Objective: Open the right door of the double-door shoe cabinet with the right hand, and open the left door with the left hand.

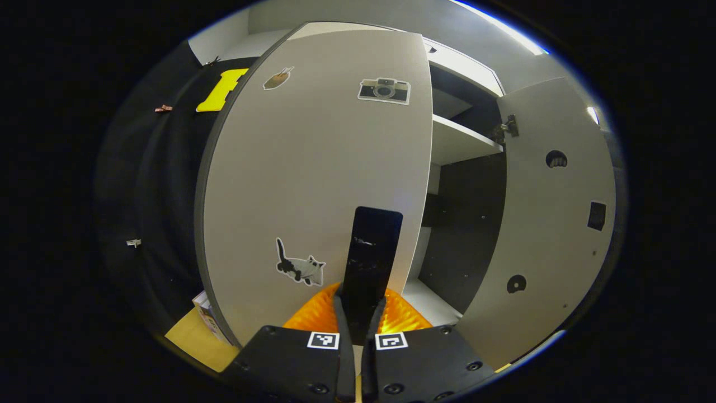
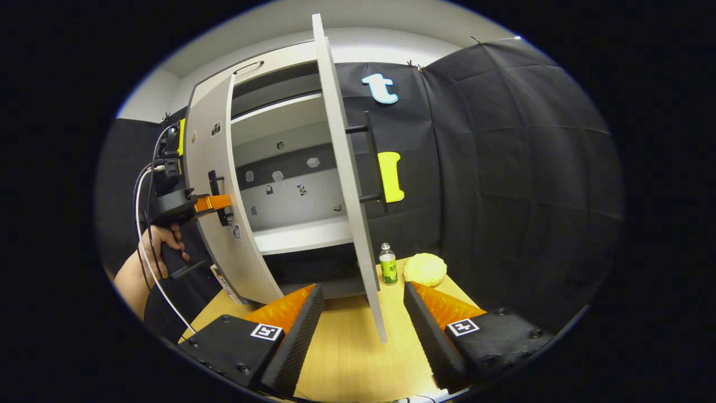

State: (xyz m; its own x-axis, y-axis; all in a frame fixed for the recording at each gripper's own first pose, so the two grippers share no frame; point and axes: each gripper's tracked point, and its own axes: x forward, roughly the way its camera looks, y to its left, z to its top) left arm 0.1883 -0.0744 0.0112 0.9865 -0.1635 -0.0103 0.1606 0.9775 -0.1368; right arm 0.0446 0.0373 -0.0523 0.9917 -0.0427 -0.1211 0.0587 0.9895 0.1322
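Left tongs (image 1: 358,313) clamp the black bar handle (image 1: 371,252) of the grey left door (image 1: 313,184); right tongs (image 2: 362,313) gape, door edge at twelve o'clock. A skewed pull could slip them off.

Shoe cabinet (image 2: 291,235) is standing with both doors swinging open, white shelves showing. Left door (image 1: 319,184) is carrying stickers and a black handle (image 1: 372,252). Right door (image 2: 347,184) is showing edge-on.
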